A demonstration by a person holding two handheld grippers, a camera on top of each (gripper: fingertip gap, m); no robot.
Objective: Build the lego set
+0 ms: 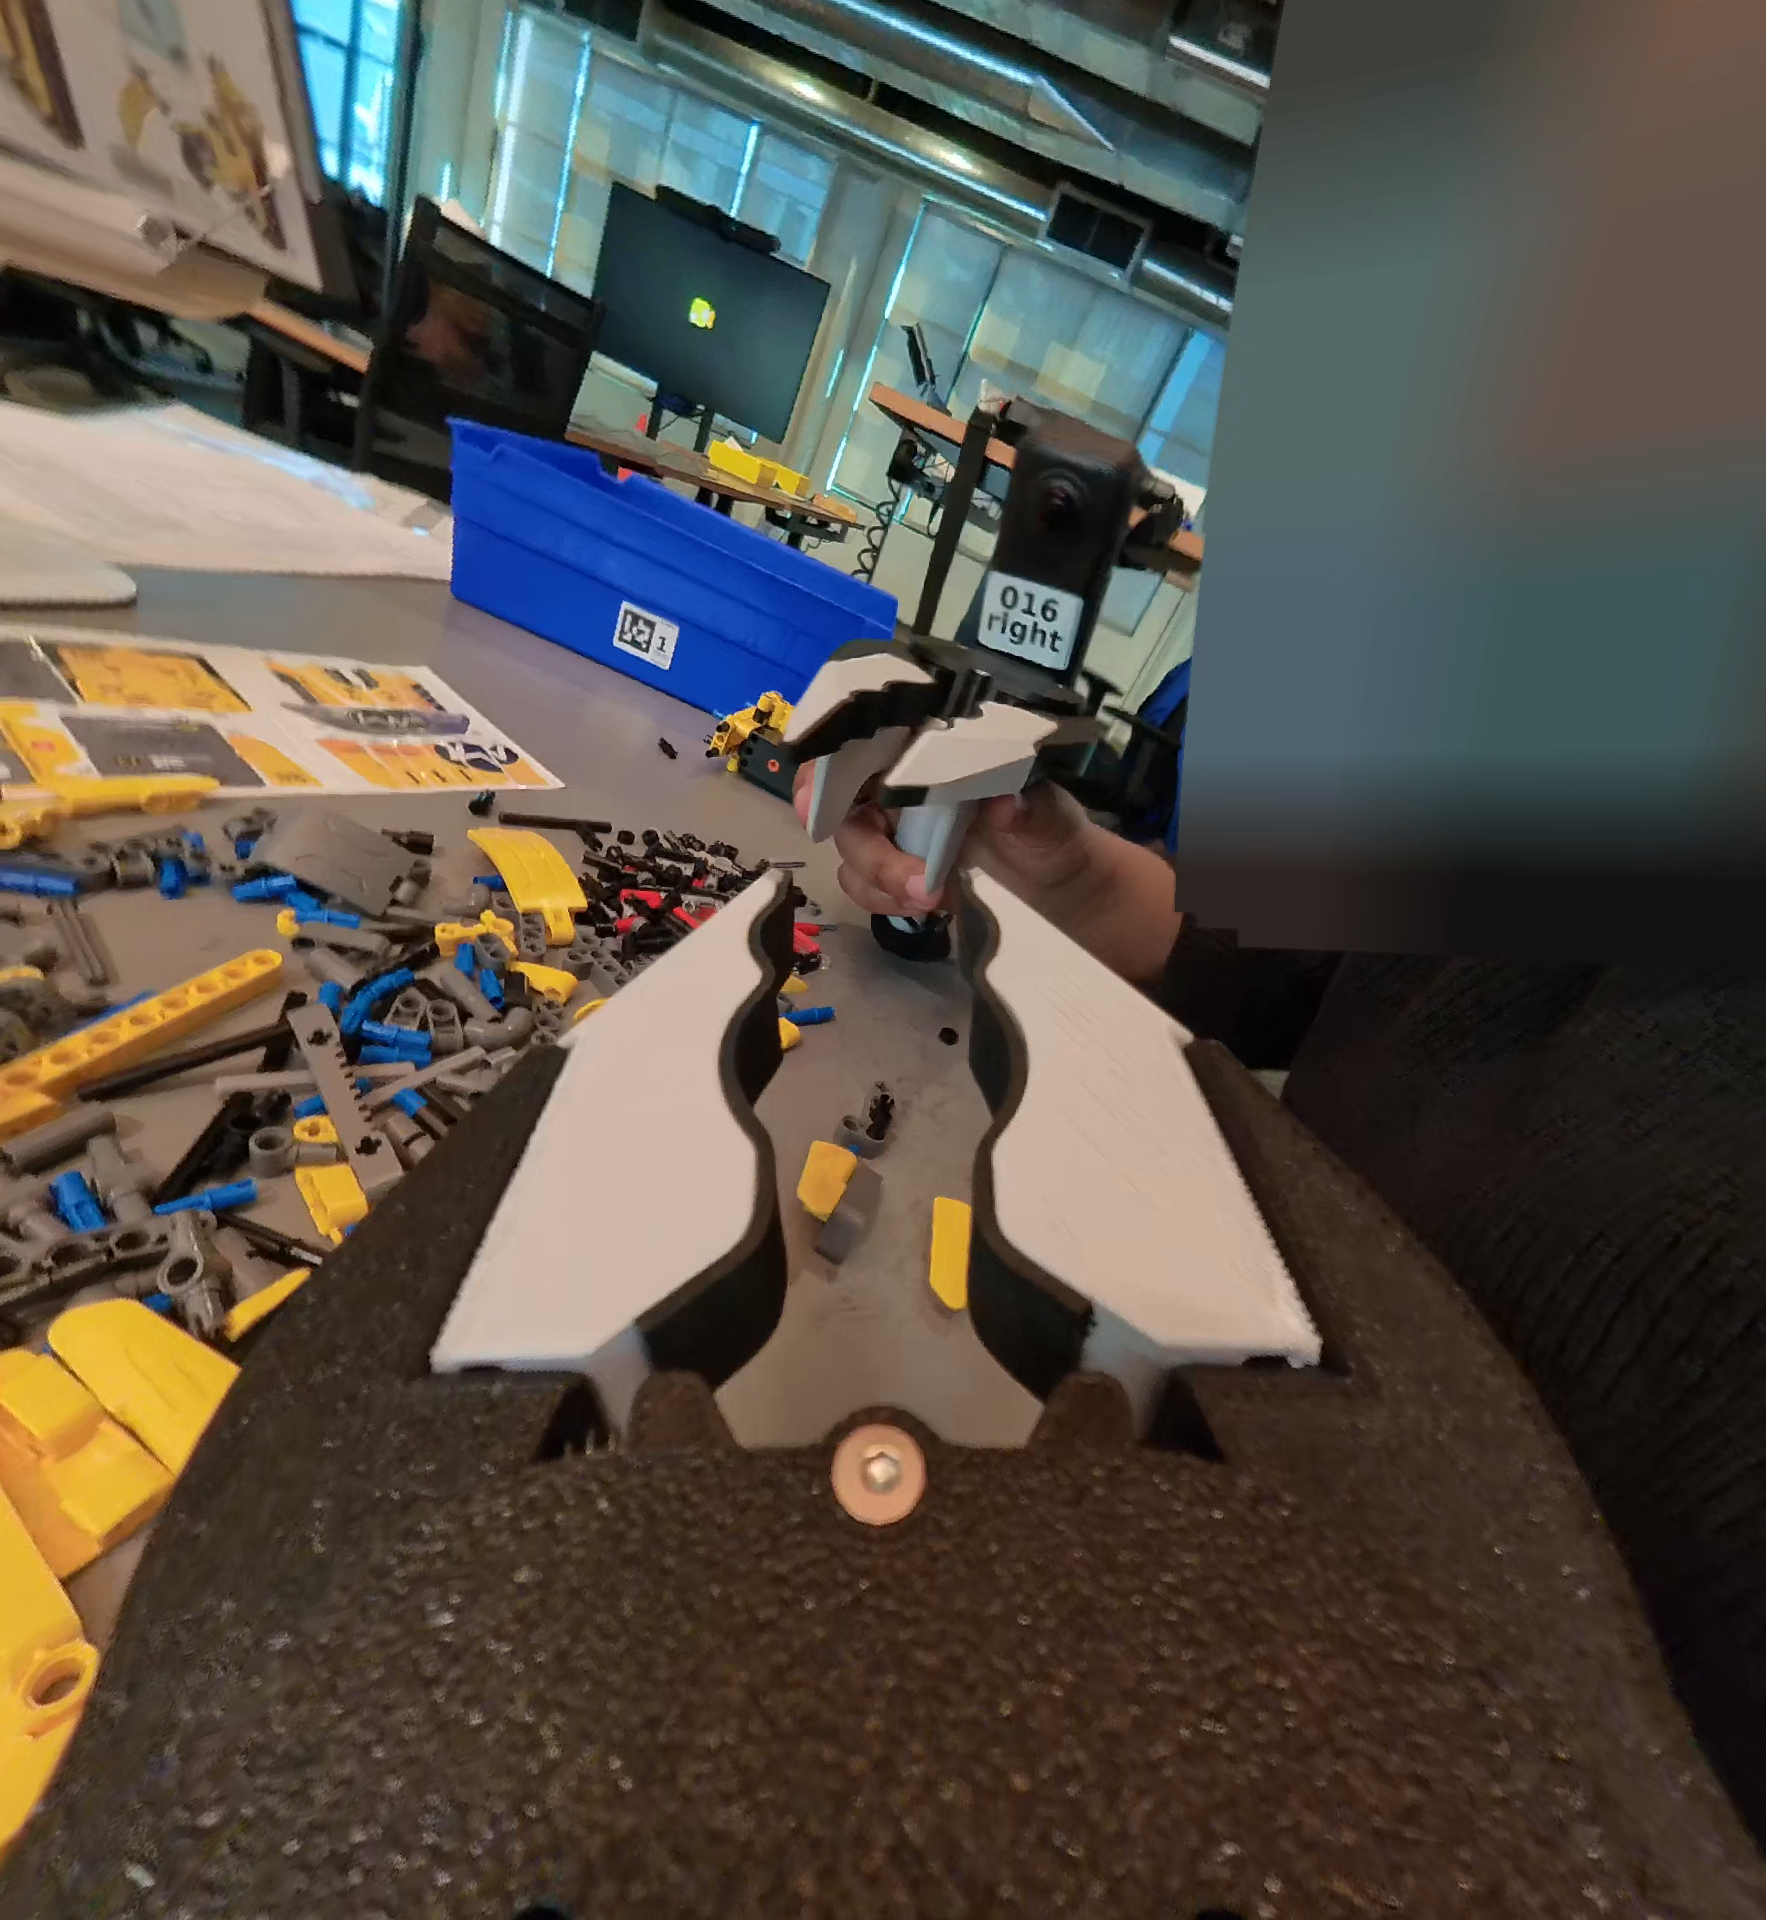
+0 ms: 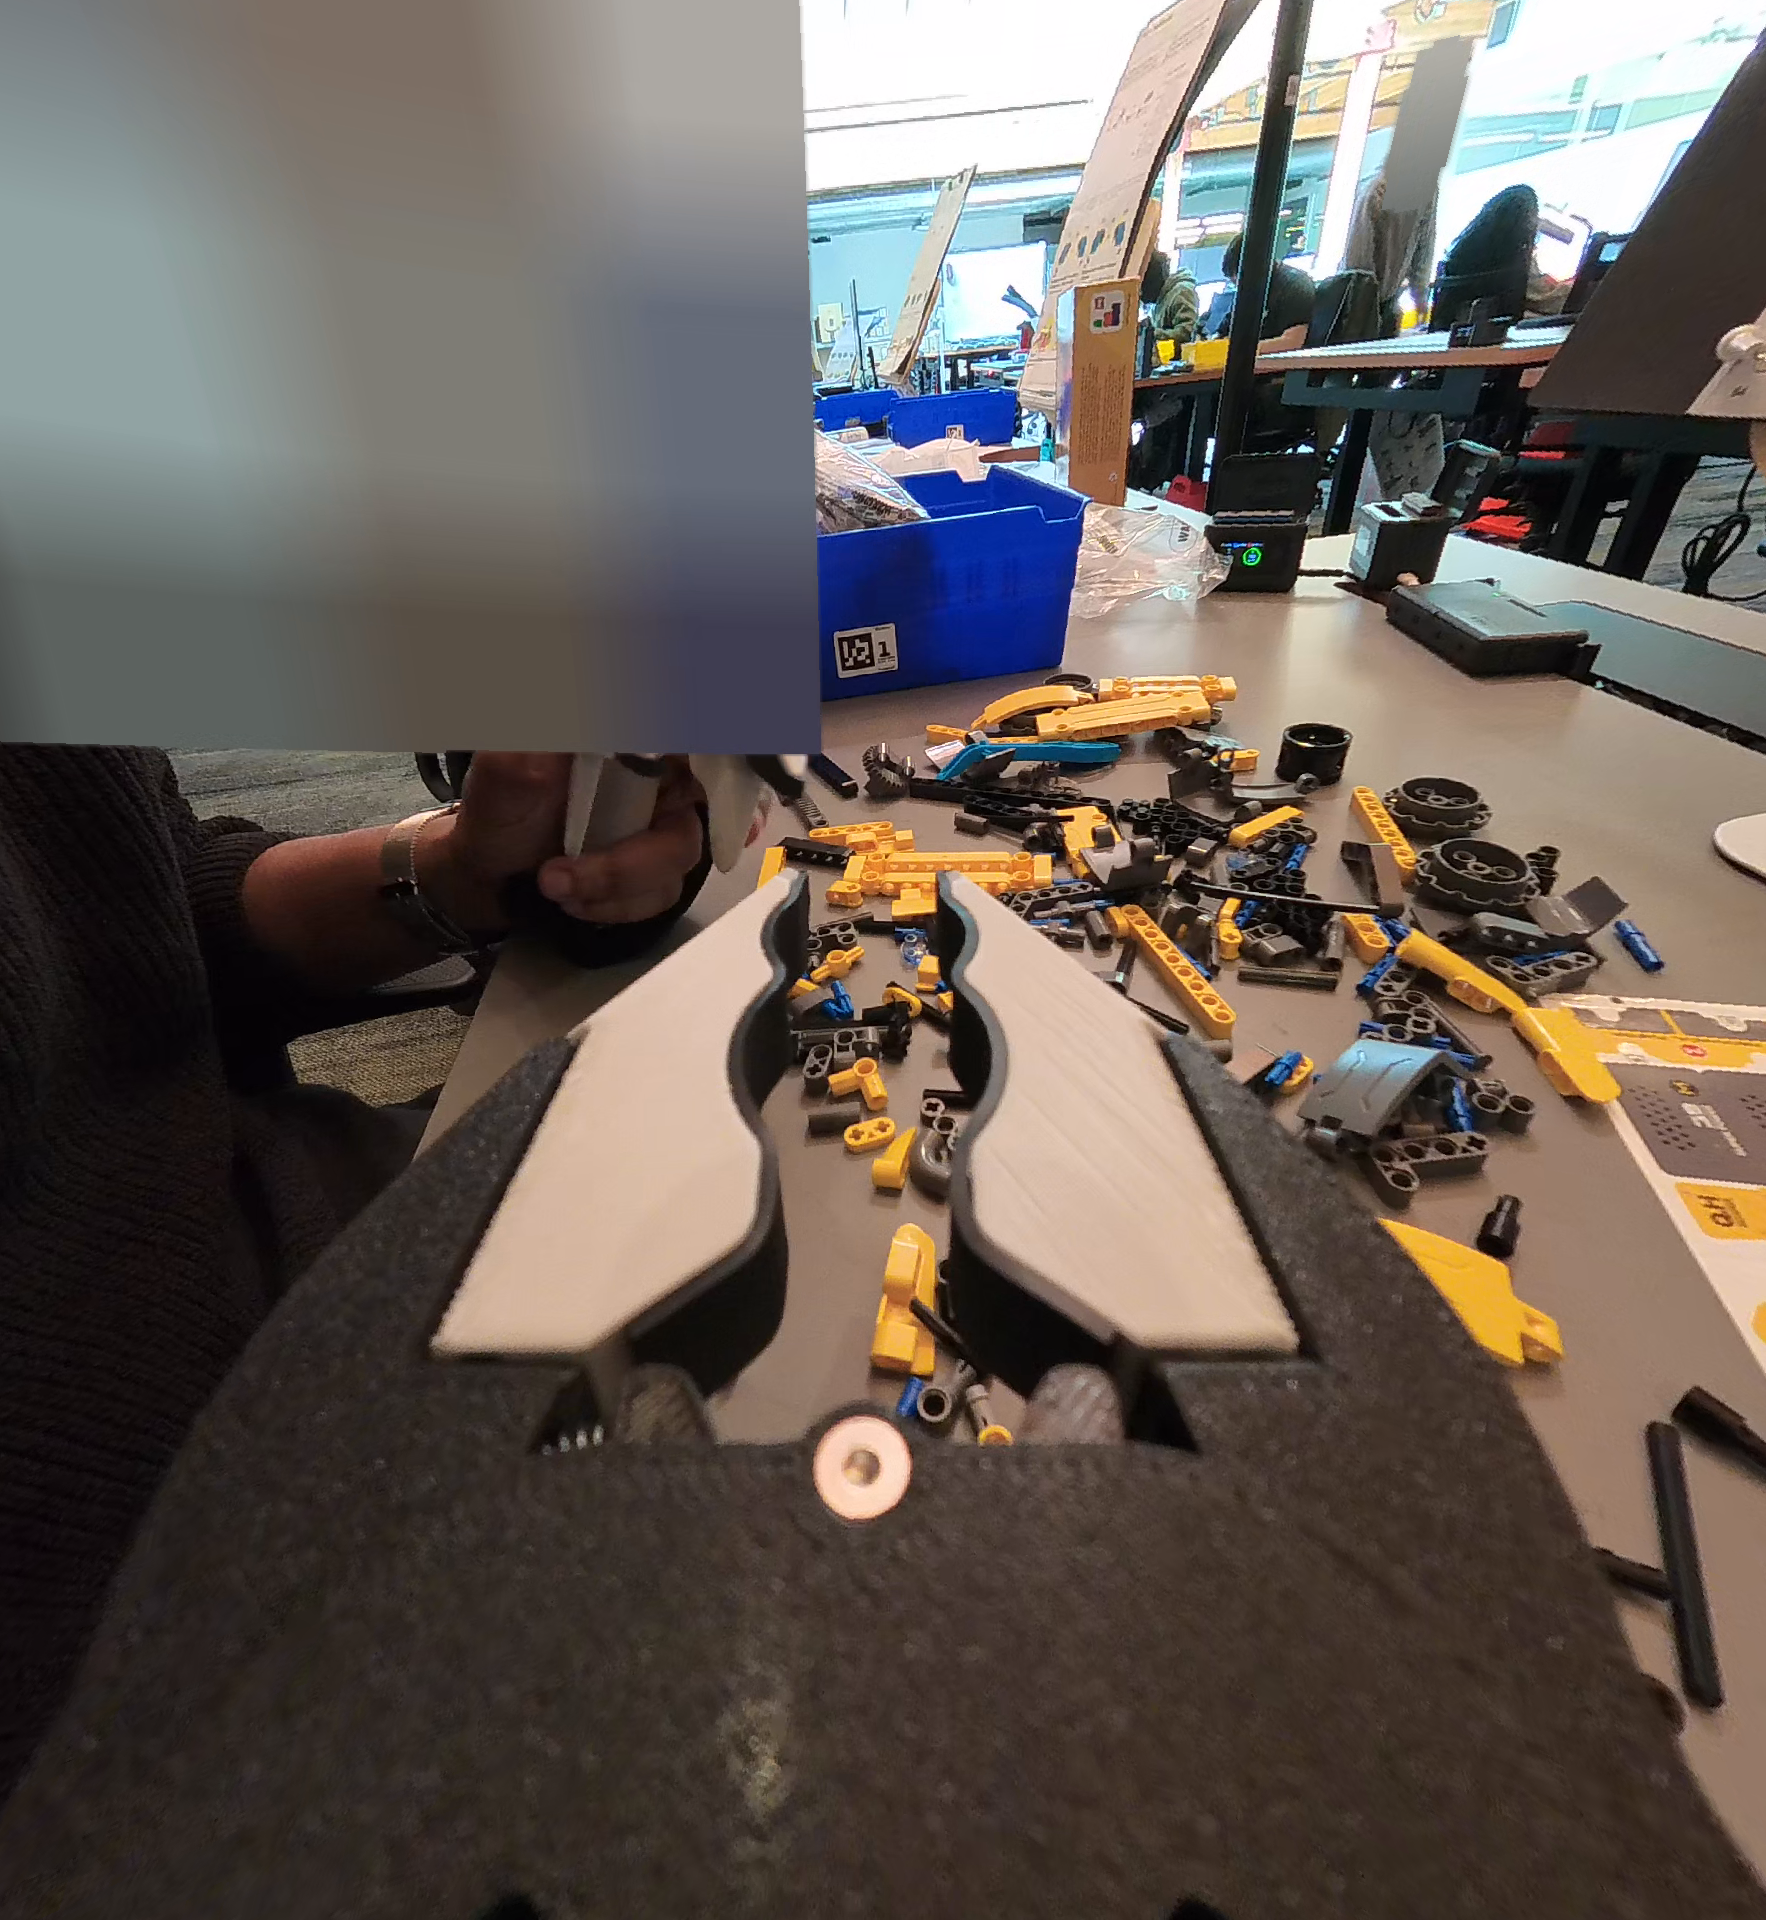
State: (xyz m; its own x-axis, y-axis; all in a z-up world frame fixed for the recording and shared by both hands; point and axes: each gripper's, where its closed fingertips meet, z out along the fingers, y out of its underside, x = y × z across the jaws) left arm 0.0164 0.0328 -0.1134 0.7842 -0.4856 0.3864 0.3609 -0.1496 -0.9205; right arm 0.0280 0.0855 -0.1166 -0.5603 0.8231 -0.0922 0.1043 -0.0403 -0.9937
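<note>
My left gripper (image 1: 874,894) is open and empty, just above the grey table (image 1: 889,1320). Between its fingers lie a yellow piece joined to a grey piece (image 1: 829,1184) and a yellow curved piece (image 1: 950,1252). A pile of yellow, grey, blue and black building pieces (image 1: 391,1018) lies to its left. My right gripper (image 2: 871,894) is open and empty over the same pile (image 2: 1170,935), with small yellow and grey pieces (image 2: 863,1101) between its fingers. A hand (image 2: 598,862) holds the left gripper's handle at left. The right gripper's black camera housing (image 1: 1055,520) faces the left wrist view.
A blue bin (image 1: 650,561) (image 2: 946,592) stands behind the pile. A sticker sheet (image 1: 235,717) (image 2: 1741,1122) lies flat on the table. A small yellow and black assembly (image 1: 754,727) and a black wheel (image 1: 915,935) sit near the right gripper. Black tyres (image 2: 1476,868) lie at the pile's far side. One gripper's finger ends stand about 6 cm off the other's.
</note>
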